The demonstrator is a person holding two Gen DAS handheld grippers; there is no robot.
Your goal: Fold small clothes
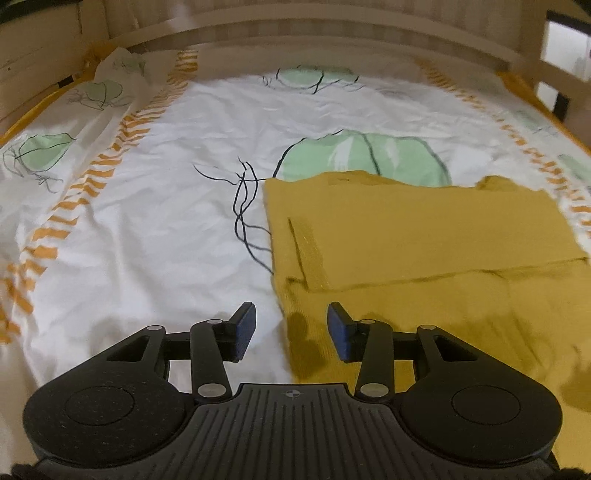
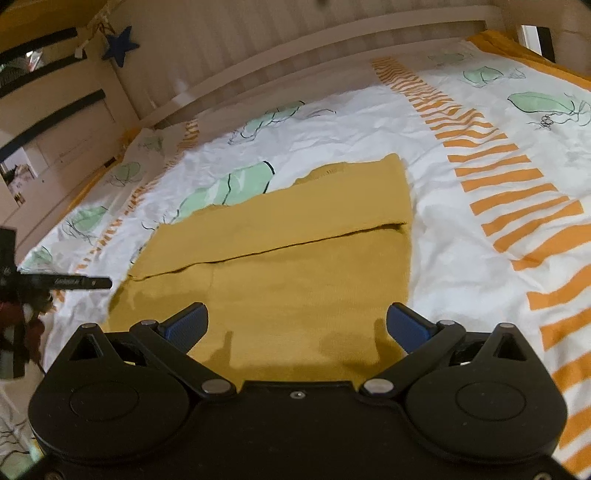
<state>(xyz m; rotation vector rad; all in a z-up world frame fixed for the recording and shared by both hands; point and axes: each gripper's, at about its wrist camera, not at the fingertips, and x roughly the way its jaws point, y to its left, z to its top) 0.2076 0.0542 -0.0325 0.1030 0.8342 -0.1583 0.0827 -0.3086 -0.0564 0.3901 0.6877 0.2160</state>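
Right wrist: folded mustard garment (image 2: 295,236)

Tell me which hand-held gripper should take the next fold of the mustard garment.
Probably right: the right hand-held gripper is open over the mustard garment; the left hand-held gripper straddles its edge.

1. A white bedsheet (image 2: 369,122) with green leaf prints and orange stripes is covering the whole bed.
2. A pale wooden bed rail (image 1: 295,27) is running along the far edge.
3. A blue star (image 2: 121,45) is hanging top left.
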